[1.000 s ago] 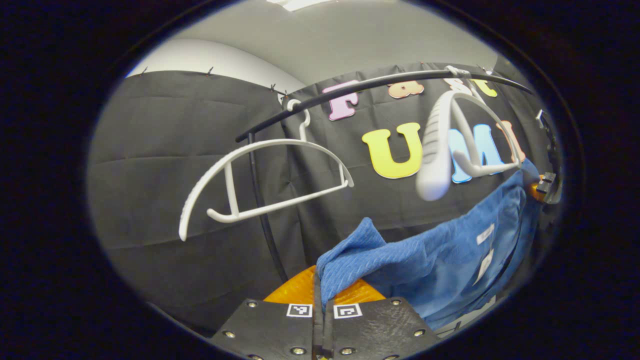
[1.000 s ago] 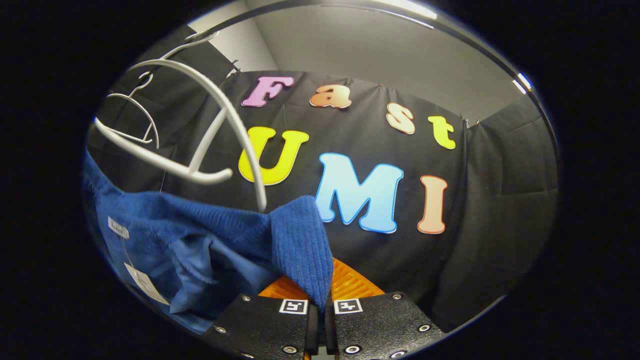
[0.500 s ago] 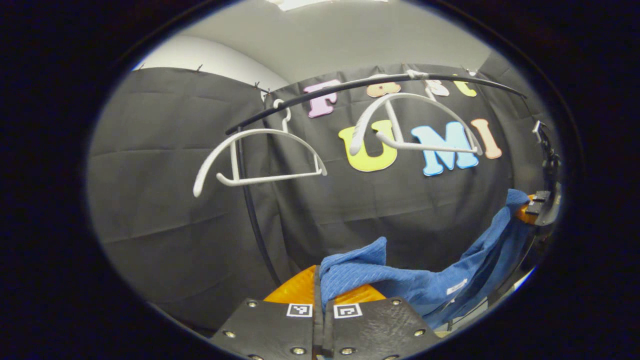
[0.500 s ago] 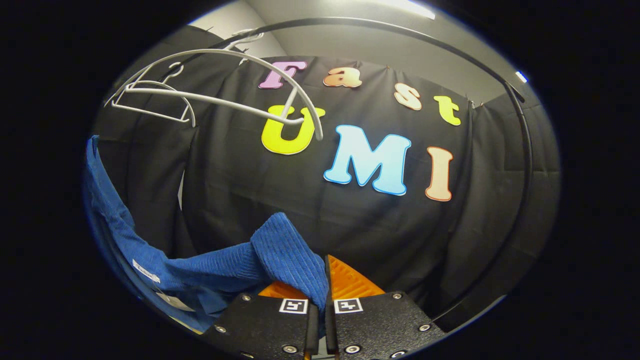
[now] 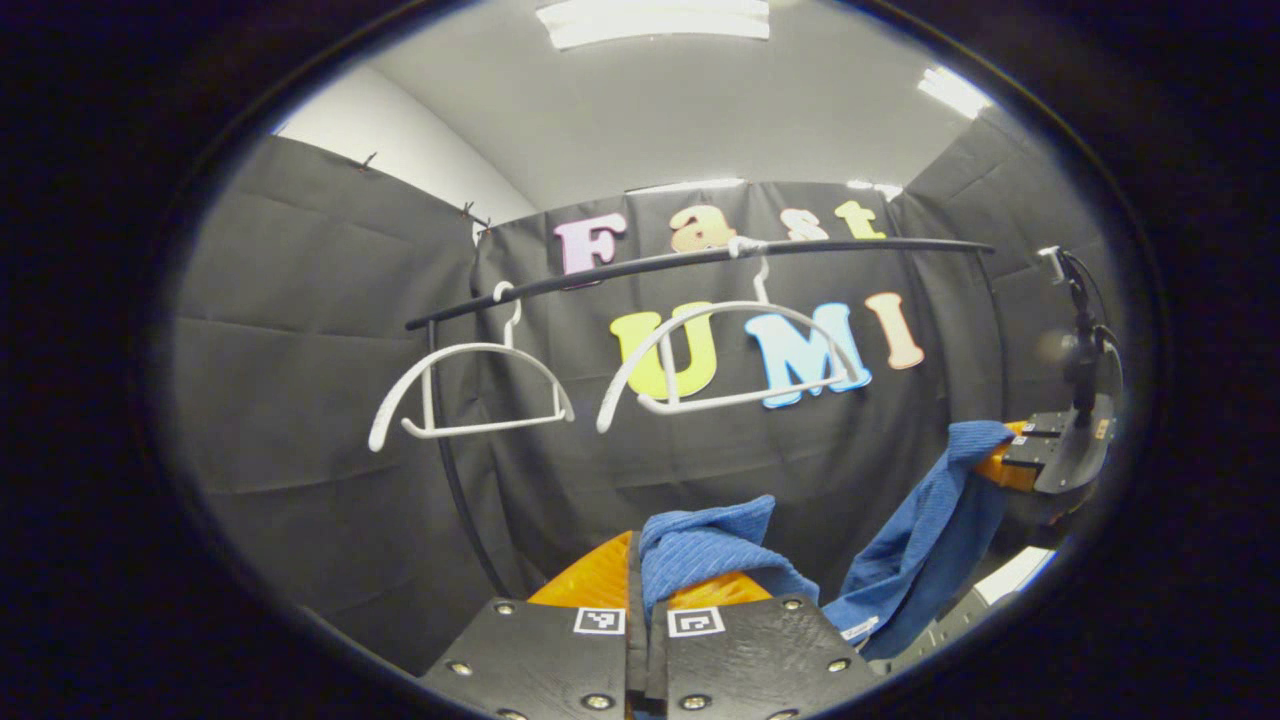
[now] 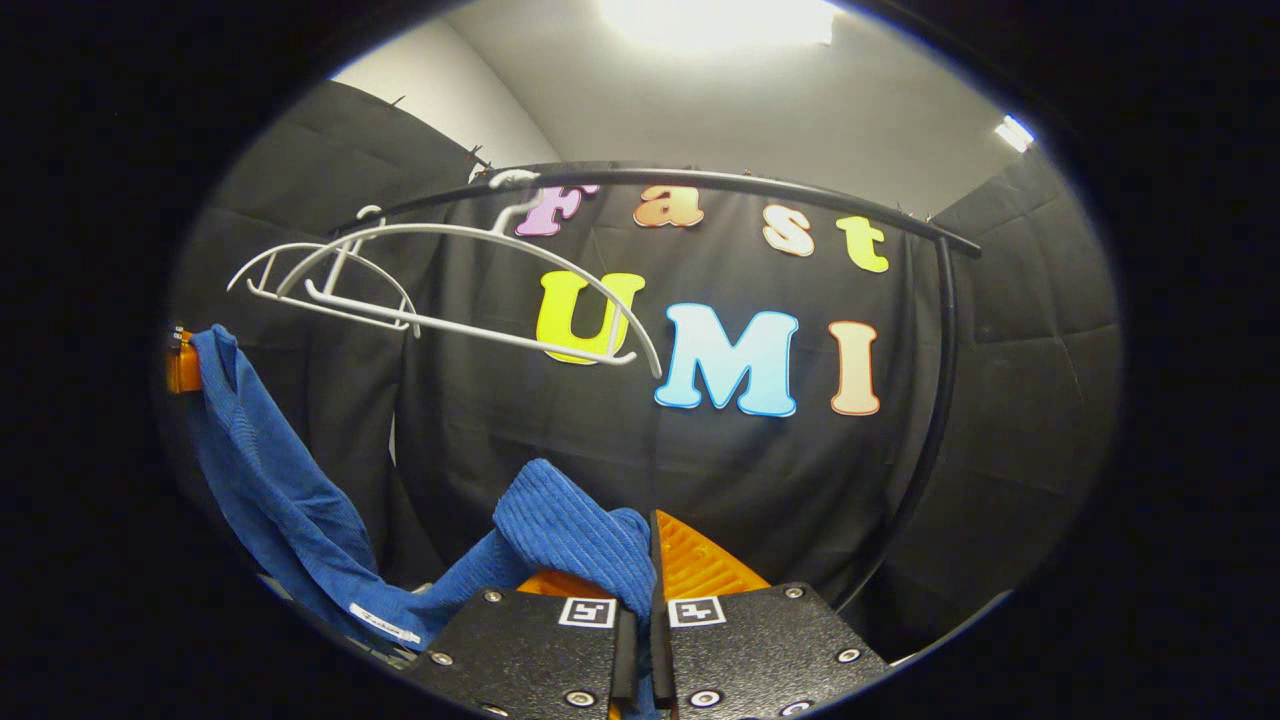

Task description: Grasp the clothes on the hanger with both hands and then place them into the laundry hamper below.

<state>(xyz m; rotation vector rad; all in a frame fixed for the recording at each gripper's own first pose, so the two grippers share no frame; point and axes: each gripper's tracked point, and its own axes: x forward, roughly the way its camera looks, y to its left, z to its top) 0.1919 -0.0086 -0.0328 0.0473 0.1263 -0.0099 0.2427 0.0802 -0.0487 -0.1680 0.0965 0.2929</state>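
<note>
- Garment (image 5: 930, 520) off the rail (image 5: 700, 258) now, slung below it between my two grippers so it spreads instead of bunching.
- My left gripper (image 5: 648, 590) is clamped on one bunched blue corner; my right gripper (image 6: 640, 570) pinches the other, fingers pressed together on cloth.
- Count: two white hangers (image 5: 470, 385) on the rail, both bare, one blue garment, two grippers.
- I can't spot the hamper; I judge it's beneath the rail, so lowering comes next.

Right gripper (image 6: 640, 560) pinches blue garment (image 6: 560, 530) below bare white hangers (image 6: 440, 290).
</note>
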